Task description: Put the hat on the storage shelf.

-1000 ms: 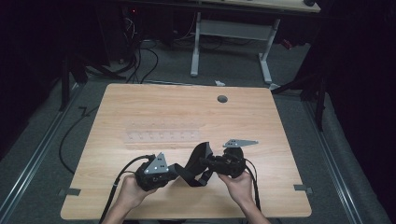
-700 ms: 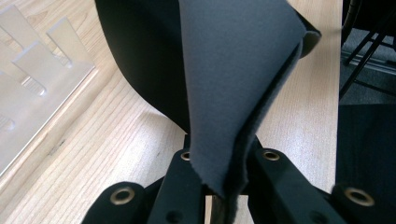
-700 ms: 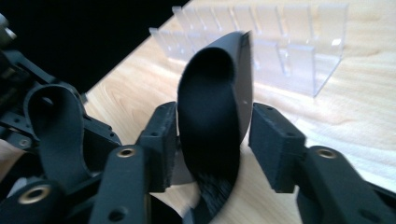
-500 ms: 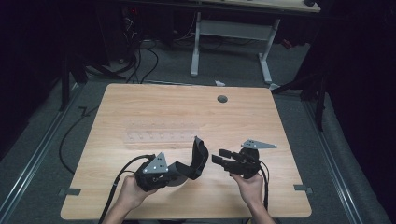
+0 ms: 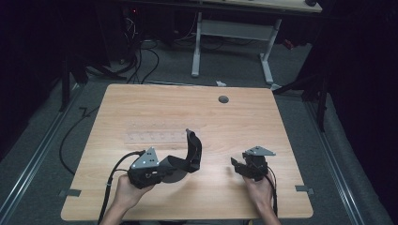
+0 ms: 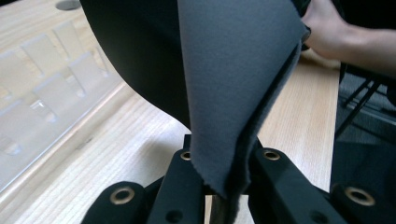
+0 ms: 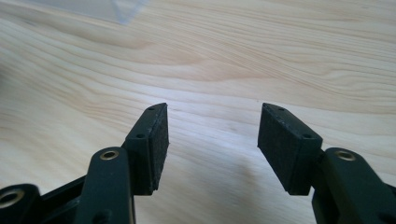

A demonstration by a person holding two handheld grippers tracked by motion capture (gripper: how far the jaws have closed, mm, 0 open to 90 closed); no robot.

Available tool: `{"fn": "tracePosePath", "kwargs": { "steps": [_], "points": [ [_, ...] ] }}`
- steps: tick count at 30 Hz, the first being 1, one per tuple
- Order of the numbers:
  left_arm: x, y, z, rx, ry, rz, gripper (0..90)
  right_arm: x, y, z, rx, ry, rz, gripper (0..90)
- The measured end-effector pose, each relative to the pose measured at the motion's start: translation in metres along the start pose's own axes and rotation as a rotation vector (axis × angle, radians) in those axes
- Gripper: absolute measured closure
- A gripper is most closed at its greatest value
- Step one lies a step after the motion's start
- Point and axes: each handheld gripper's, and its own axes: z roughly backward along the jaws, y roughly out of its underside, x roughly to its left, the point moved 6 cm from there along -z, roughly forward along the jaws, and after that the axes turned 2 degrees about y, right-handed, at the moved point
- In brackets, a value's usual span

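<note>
Right gripper (image 5: 240, 167) is now sitting apart, lower right, jaws released; left gripper (image 5: 165, 167) is clenching black cloth (image 5: 191, 152), holding it raised above worktop (image 5: 234, 122).

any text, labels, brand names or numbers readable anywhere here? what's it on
None: no readable text in any view.
The dark fabric piece clamped in the left tool is plain on both faces.
The clear plastic rack on the table bears no marks.
The open right tool shows plain black pads.
</note>
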Motion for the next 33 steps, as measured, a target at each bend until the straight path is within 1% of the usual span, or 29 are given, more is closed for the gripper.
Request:
{"fn": "tracePosePath", "kwargs": {
  "steps": [3,6,8,10,12,13,17,23,28,33],
  "points": [
    [0.003,-0.006,0.005,-0.025,-0.01,0.011,86.2,-0.006,0.004,-0.004,0.006,0.053,0.02,42.1],
    [0.005,-0.009,0.01,-0.042,-0.017,0.022,86.2,-0.008,0.007,-0.007,0.019,0.085,0.034,41.6],
    [0.006,-0.01,0.013,-0.051,-0.014,0.031,86.2,-0.009,0.01,-0.01,0.035,0.096,0.047,40.8],
    [0.006,-0.012,0.016,-0.059,-0.013,0.038,86.2,-0.011,0.012,-0.012,0.015,0.084,0.032,38.7],
    [0.007,-0.014,0.019,-0.068,-0.013,0.043,86.2,-0.014,0.013,-0.012,0.023,0.062,-0.003,37.3],
    [0.007,-0.015,0.02,-0.075,-0.013,0.048,86.2,-0.015,0.013,-0.012,0.023,0.061,-0.017,37.4],
    [0.008,-0.021,0.024,-0.1,-0.005,0.057,86.2,-0.015,0.013,-0.012,0.025,0.063,-0.015,36.8],
    [0.014,-0.027,0.029,-0.126,-0.024,0.059,86.2,-0.015,0.013,-0.013,0.025,0.064,-0.015,36.2],
    [0.018,-0.035,0.034,-0.163,-0.036,0.072,86.2,-0.015,0.013,-0.013,0.025,0.064,-0.016,36.3],
    [0.023,-0.044,0.037,-0.188,-0.052,0.071,86.2,-0.015,0.013,-0.013,0.025,0.064,-0.015,36.2]
  ]
}}
